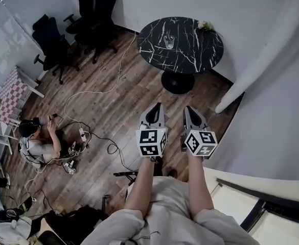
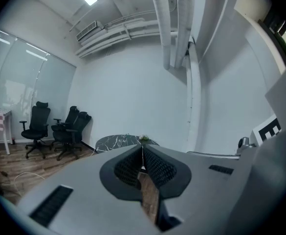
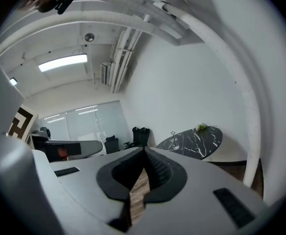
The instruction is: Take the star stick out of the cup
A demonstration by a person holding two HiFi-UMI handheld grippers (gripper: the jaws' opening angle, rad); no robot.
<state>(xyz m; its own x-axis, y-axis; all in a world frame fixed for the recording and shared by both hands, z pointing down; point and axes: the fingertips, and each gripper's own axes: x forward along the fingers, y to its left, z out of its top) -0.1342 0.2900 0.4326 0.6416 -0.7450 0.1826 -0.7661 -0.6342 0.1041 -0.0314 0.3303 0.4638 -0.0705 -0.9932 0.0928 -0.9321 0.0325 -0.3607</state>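
Note:
A clear glass cup (image 1: 169, 42) stands near the middle of a round black marble table (image 1: 190, 55) across the room. In the right gripper view the cup (image 3: 175, 142) holds a thin stick with a star (image 3: 172, 133) on top. My left gripper (image 1: 157, 106) and right gripper (image 1: 188, 109) are held side by side over the wooden floor, well short of the table. Both point toward it. Both are shut with nothing between the jaws, as the left gripper (image 2: 142, 153) and right gripper (image 3: 144, 153) views show. The left gripper view shows the table (image 2: 114, 142) but not the cup.
A small plant (image 1: 206, 25) sits at the table's far edge. Black office chairs (image 1: 88, 14) stand at the back left. A person (image 1: 37, 142) sits on the floor among cables (image 1: 88, 137). A white pipe (image 1: 256, 60) leans by the right wall. A checkered table (image 1: 11, 93) stands at far left.

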